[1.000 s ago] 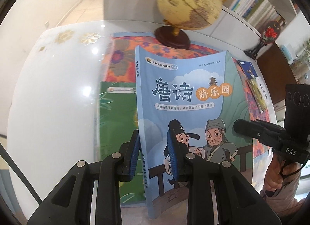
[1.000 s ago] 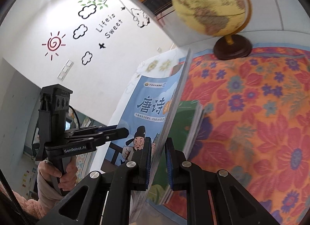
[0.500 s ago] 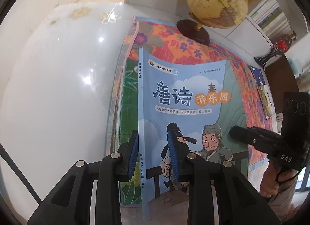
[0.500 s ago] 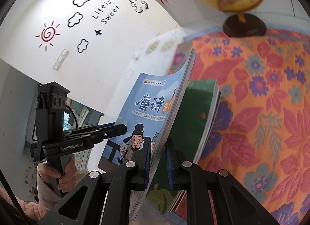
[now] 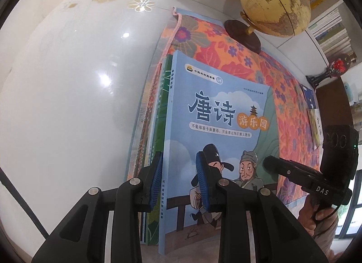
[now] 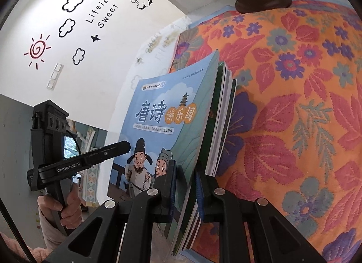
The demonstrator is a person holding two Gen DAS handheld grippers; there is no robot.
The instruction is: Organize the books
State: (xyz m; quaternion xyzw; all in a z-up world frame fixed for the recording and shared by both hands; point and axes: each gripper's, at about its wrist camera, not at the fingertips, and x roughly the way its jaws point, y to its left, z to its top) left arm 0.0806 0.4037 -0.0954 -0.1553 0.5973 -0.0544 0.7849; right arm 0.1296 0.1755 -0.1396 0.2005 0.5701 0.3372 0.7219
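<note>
A blue picture book (image 5: pixel 215 116) with Chinese title lettering lies tilted over a stack of green-covered books (image 5: pixel 161 109) on the floral cloth. My left gripper (image 5: pixel 179 179) straddles the blue book's spine near its lower corner, one pad against the spine and one over the cover, shut on it. In the right wrist view the blue book (image 6: pixel 158 116) shows nearly edge-on, leaning against the green stack (image 6: pixel 222 104). My right gripper (image 6: pixel 185 183) is shut on its fore-edge. Each gripper appears in the other's view: the right gripper (image 5: pixel 268 163) and the left gripper (image 6: pixel 127 145).
A globe (image 5: pixel 275 3) on a dark round base stands at the far end of the orange floral cloth (image 5: pixel 226 59). White glass tabletop (image 5: pixel 79 82) lies left of the books. Thin booklets (image 5: pixel 310 98) sit at the cloth's right edge, with a bookshelf (image 5: pixel 328 21) behind.
Both grippers came down with the blue book. It was raised and tilted above the green books; now it rests close over them, covering most of the green cover.
</note>
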